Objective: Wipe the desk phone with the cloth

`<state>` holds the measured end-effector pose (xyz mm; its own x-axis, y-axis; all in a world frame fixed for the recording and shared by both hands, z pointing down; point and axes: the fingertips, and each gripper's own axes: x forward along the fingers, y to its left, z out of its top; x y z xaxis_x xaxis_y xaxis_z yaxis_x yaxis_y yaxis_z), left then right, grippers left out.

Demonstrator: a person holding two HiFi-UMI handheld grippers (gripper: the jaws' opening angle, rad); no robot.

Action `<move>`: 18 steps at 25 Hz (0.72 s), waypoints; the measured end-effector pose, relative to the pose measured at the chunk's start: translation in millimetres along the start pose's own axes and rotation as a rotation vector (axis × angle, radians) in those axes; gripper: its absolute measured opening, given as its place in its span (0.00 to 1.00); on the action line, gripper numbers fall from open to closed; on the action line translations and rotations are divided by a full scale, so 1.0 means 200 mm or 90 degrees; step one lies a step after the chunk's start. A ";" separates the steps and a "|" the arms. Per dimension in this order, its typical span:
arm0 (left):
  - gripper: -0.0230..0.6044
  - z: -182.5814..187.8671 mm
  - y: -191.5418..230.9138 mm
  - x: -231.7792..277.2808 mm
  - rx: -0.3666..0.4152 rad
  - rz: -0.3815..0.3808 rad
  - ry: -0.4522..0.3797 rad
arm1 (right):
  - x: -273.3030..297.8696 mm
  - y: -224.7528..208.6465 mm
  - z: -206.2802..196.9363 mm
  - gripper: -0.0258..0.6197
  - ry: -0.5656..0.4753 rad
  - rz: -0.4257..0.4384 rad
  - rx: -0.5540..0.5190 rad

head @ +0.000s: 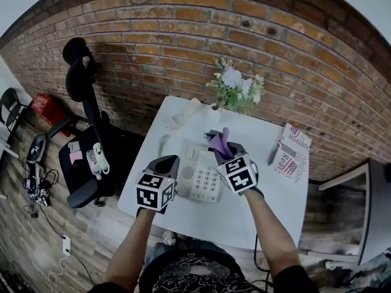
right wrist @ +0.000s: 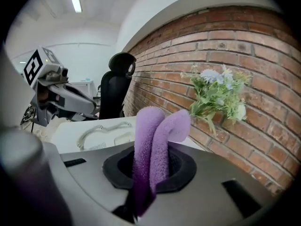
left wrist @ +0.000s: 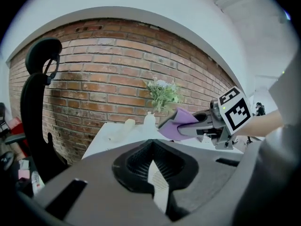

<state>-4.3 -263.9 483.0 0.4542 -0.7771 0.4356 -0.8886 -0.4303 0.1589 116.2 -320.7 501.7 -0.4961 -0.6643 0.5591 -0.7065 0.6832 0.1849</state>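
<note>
Desk phone [head: 204, 180] left of centre on tabletop [head: 272, 209], keypad up. Right gripper [head: 215, 138] over phone's far end, jaws clamped on folded purple cloth [head: 222, 140], seemingly clear of phone. Left gripper [head: 170, 162] beside phone's left side, jaws pressed together, empty. Flowers [head: 237, 89] at far edge

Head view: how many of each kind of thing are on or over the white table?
Desk phone: 1
Purple cloth: 1
Bunch of flowers: 1
Magazine: 1
Grippers: 2 (left gripper, right gripper)
Total: 6
</note>
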 end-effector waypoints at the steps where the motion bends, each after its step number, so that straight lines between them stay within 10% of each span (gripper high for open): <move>1: 0.05 0.00 0.01 0.00 -0.005 0.007 -0.002 | 0.03 0.01 -0.01 0.11 0.009 0.009 -0.010; 18: 0.05 -0.09 0.00 -0.04 -0.009 0.039 0.019 | 0.14 0.17 -0.16 0.11 0.051 0.075 -0.030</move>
<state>-9.2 -248.7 495.3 0.3968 -0.7877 0.4712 -0.9156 -0.3756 0.1431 93.7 -305.6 549.2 -0.5311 -0.5541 0.6410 -0.6201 0.7698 0.1516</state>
